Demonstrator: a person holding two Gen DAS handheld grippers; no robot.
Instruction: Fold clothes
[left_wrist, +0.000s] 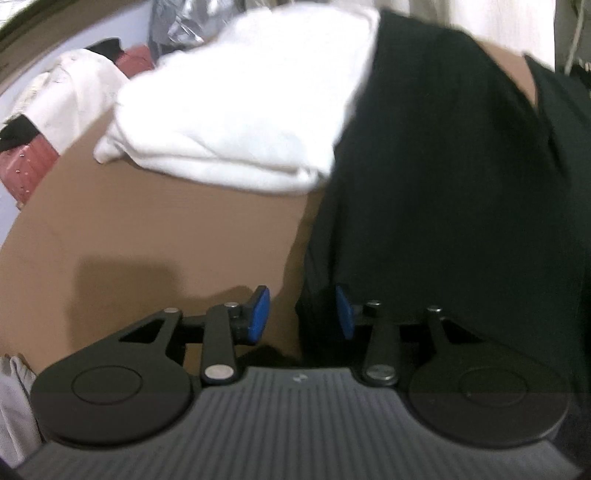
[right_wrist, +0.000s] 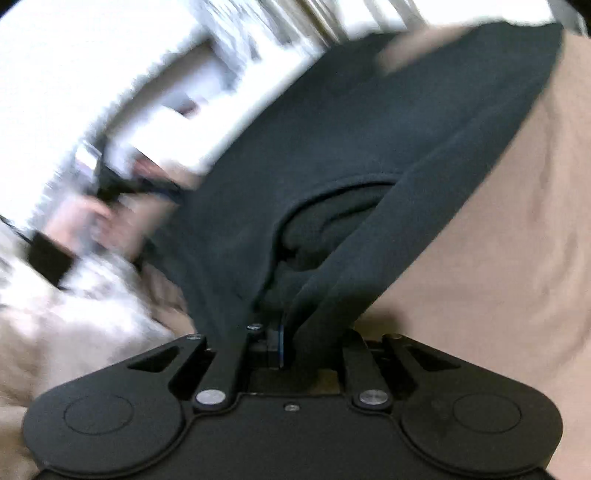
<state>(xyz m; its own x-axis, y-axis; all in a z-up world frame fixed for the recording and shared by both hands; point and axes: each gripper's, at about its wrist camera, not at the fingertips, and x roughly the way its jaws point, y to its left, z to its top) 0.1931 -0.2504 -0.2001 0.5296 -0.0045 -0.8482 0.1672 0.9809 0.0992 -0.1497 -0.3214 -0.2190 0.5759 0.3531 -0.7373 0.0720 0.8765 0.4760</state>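
A black garment (left_wrist: 443, 184) lies on the tan bed sheet (left_wrist: 166, 229), filling the right side of the left wrist view. My left gripper (left_wrist: 303, 314) is open at the garment's near left edge, with its blue pads (left_wrist: 258, 310) apart and nothing between them. In the right wrist view my right gripper (right_wrist: 284, 343) is shut on a bunched fold of the black garment (right_wrist: 351, 155), which stretches away from the jaws over the sheet (right_wrist: 498, 240). A folded white garment (left_wrist: 240, 110) lies beyond the black one.
A heap of white, black and pink clothes (left_wrist: 55, 110) lies at the far left of the bed. The person's hand holding the left gripper (right_wrist: 99, 218) shows blurred at the left of the right wrist view.
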